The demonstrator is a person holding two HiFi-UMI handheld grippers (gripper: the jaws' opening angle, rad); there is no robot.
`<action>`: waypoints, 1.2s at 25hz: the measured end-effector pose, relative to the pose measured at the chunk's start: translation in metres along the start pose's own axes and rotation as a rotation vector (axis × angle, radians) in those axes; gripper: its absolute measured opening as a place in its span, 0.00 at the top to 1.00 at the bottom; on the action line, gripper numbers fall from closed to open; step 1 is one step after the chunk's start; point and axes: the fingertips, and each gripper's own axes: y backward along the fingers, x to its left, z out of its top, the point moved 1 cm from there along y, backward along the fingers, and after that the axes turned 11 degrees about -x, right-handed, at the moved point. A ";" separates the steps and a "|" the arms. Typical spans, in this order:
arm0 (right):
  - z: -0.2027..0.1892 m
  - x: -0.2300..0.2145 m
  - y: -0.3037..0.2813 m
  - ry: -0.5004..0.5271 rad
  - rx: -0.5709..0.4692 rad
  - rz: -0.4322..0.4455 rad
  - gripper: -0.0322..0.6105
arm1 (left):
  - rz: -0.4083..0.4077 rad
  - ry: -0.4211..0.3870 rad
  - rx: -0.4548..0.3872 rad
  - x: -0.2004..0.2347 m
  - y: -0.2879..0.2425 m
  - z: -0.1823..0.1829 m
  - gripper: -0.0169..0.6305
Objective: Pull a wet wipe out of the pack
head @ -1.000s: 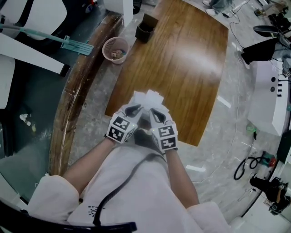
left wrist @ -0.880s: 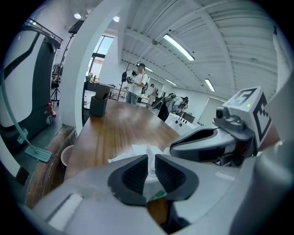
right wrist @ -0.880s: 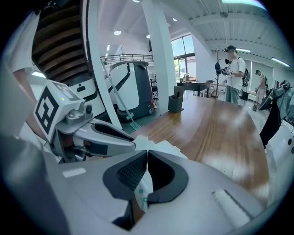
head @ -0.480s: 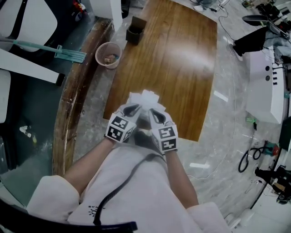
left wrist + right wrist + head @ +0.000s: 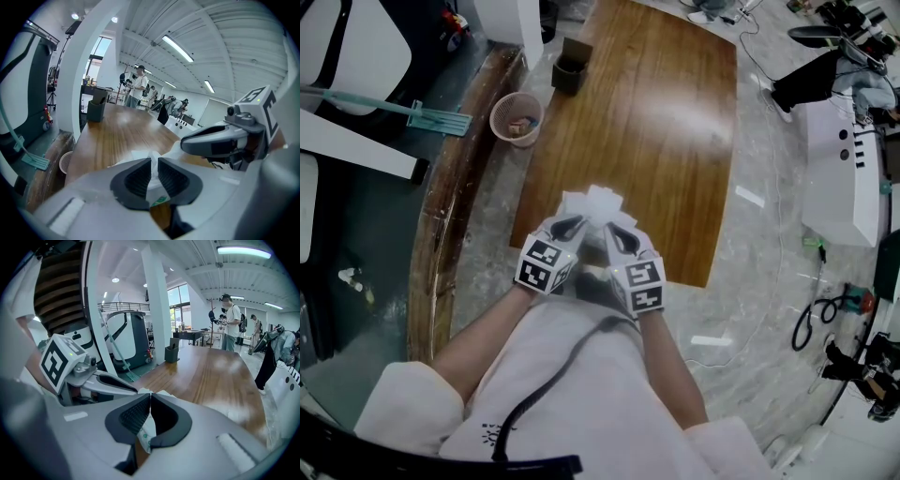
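A white wet wipe pack (image 5: 594, 205) with crumpled film is held up over the near end of the wooden table (image 5: 661, 131). My left gripper (image 5: 573, 225) is shut on its left side and my right gripper (image 5: 615, 229) on its right side, the two close together. In the left gripper view the dark pads (image 5: 139, 177) pinch white film (image 5: 151, 164) with green print, and the right gripper (image 5: 220, 140) shows beside it. In the right gripper view the jaw tips (image 5: 149, 401) meet on a fold of the pack (image 5: 145, 431). No pulled-out wipe is visible.
A pink wastebasket (image 5: 516, 119) stands on the floor left of the table. A dark box (image 5: 570, 66) sits at the table's far left corner. A white machine (image 5: 839, 169) is on the right, with cables (image 5: 816, 321) on the floor. People stand far off.
Both grippers keep their hold on the pack. The right one has edged up slightly. The head view has drifted, so the table sits a little further left.
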 end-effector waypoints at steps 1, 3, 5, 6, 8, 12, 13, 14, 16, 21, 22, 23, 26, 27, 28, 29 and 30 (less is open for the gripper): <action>0.001 0.001 0.001 -0.002 -0.005 0.000 0.93 | -0.001 -0.001 -0.001 -0.001 0.000 0.000 0.89; 0.003 0.000 0.002 0.001 -0.019 -0.004 0.93 | -0.003 -0.004 -0.005 -0.002 0.001 0.001 0.89; 0.005 -0.001 0.004 0.010 -0.034 -0.008 0.93 | -0.002 -0.004 -0.009 -0.003 0.002 0.002 0.89; 0.006 -0.001 0.005 0.013 -0.036 -0.010 0.93 | -0.002 -0.004 -0.011 -0.003 0.002 0.003 0.89; 0.007 -0.001 0.007 0.016 -0.034 -0.012 0.93 | -0.002 -0.005 -0.015 -0.004 0.004 0.005 0.89; 0.014 0.001 0.010 0.014 -0.055 -0.011 0.93 | 0.000 -0.008 -0.022 -0.003 0.005 0.008 0.89; 0.016 0.002 0.011 0.015 -0.060 -0.010 0.93 | 0.002 -0.008 -0.023 -0.003 0.006 0.008 0.89; 0.017 0.002 0.012 0.017 -0.064 -0.009 0.93 | 0.004 -0.009 -0.025 -0.003 0.008 0.009 0.89; 0.020 0.003 0.015 0.019 -0.075 -0.008 0.93 | 0.007 -0.009 -0.029 -0.003 0.011 0.012 0.89; 0.032 0.001 0.020 0.012 -0.120 -0.019 0.93 | 0.009 -0.019 -0.042 -0.002 0.016 0.020 0.89; 0.034 0.000 0.021 0.011 -0.126 -0.020 0.93 | 0.009 -0.021 -0.046 -0.003 0.017 0.022 0.89; 0.035 0.000 0.023 0.011 -0.132 -0.021 0.93 | 0.009 -0.023 -0.051 -0.004 0.018 0.024 0.89; 0.039 -0.002 0.027 0.010 -0.154 -0.021 0.93 | 0.005 -0.031 -0.069 -0.007 0.019 0.033 0.89; 0.042 -0.002 0.029 0.008 -0.161 -0.020 0.93 | 0.002 -0.035 -0.075 -0.008 0.019 0.037 0.89; 0.045 -0.002 0.031 0.006 -0.168 -0.019 0.93 | 0.000 -0.039 -0.080 -0.009 0.019 0.040 0.89; 0.047 -0.003 0.034 0.004 -0.177 -0.019 0.93 | -0.002 -0.042 -0.085 -0.010 0.020 0.043 0.89; 0.050 -0.004 0.036 0.003 -0.185 -0.019 0.93 | -0.003 -0.045 -0.088 -0.011 0.020 0.046 0.89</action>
